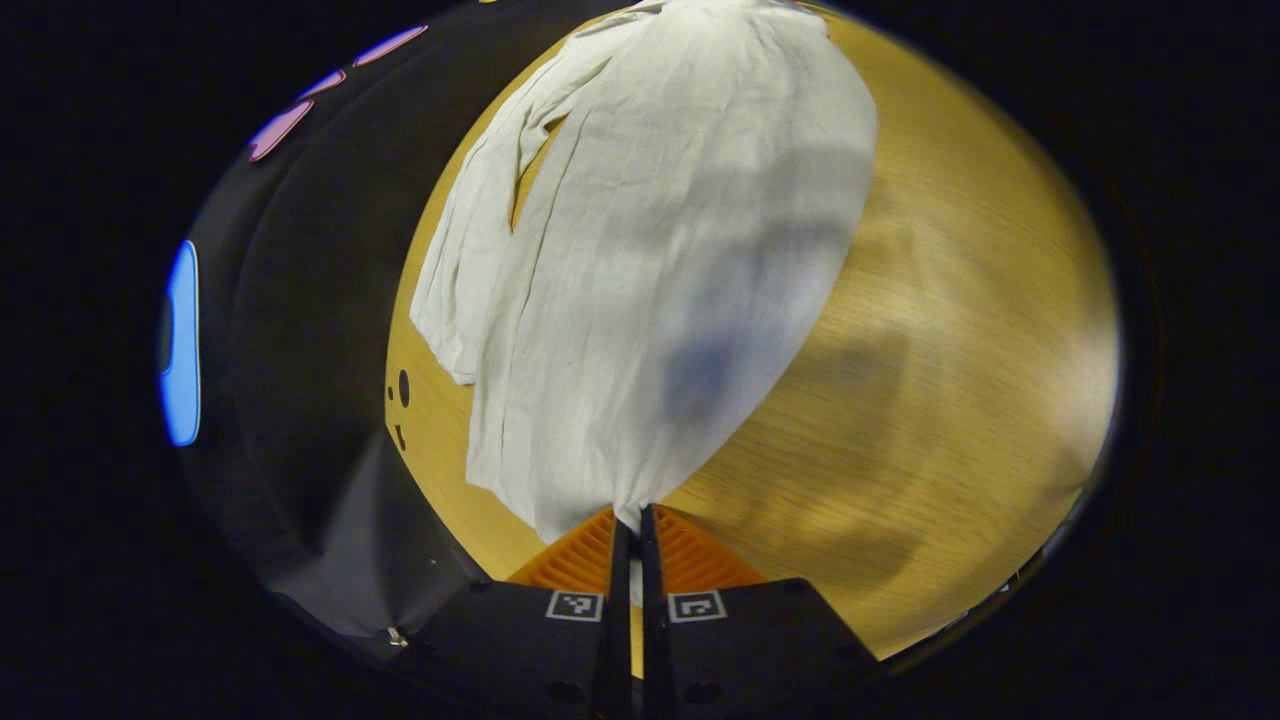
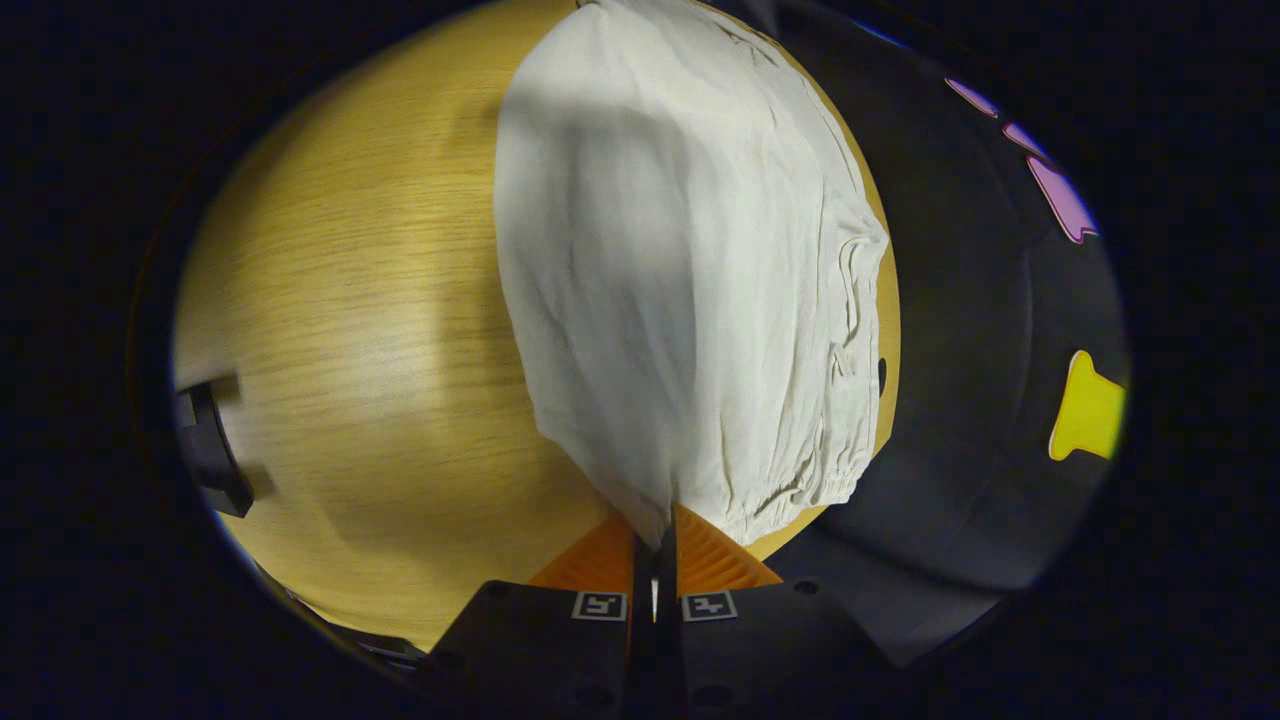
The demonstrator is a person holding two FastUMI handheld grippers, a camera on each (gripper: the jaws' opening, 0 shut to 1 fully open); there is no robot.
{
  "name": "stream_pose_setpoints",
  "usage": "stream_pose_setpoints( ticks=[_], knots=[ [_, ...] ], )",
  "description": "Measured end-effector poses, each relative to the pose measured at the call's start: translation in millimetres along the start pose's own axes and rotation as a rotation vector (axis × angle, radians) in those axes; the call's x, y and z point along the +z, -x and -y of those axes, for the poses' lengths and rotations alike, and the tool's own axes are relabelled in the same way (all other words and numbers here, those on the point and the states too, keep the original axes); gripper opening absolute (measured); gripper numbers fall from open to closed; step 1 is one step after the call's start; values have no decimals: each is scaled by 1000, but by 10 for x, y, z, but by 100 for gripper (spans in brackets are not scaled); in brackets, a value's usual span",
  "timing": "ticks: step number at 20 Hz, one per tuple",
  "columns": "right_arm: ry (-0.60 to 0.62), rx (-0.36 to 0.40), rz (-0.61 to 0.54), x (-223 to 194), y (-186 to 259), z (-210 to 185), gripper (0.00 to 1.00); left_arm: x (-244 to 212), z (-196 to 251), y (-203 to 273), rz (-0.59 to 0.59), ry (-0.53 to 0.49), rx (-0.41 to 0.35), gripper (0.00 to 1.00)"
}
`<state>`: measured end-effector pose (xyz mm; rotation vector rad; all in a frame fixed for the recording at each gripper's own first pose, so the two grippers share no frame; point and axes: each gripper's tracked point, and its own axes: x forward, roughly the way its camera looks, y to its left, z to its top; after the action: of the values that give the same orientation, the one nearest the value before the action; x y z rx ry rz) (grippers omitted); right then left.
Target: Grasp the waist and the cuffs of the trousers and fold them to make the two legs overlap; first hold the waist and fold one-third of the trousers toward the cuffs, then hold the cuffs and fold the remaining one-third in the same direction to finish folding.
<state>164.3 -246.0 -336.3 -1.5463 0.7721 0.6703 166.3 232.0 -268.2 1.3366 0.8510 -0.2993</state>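
While trousers (image 1: pixel 660 250) drape table (image 1: pixel 950 330), both grippers pinch cloth.

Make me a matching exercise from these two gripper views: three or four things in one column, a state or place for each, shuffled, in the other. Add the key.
1. left gripper
2. trousers
3. wooden table
4. elastic waistband

A. gathered, at the table's edge by the wall
B. bare wood beside the cloth
C. shut on a trouser edge
D. white, lifted at two pinched points

Pairs: 1-C, 2-D, 3-B, 4-A
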Motion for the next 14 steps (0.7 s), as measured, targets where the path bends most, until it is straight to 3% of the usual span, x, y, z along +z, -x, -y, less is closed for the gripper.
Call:
stream_pose_setpoints(
  ticks=[7,9,14],
  knots=[
    [-75,43,-22,-58,12,36,5,-81,61,166,-12,76,43,5],
    [-113,20,-16,-96,101,140,5,-36,98,346,31,189,21,5],
    [-253,-52,18,-85,300,579,5,57,-403,637,92,421,142,5]
  ],
)
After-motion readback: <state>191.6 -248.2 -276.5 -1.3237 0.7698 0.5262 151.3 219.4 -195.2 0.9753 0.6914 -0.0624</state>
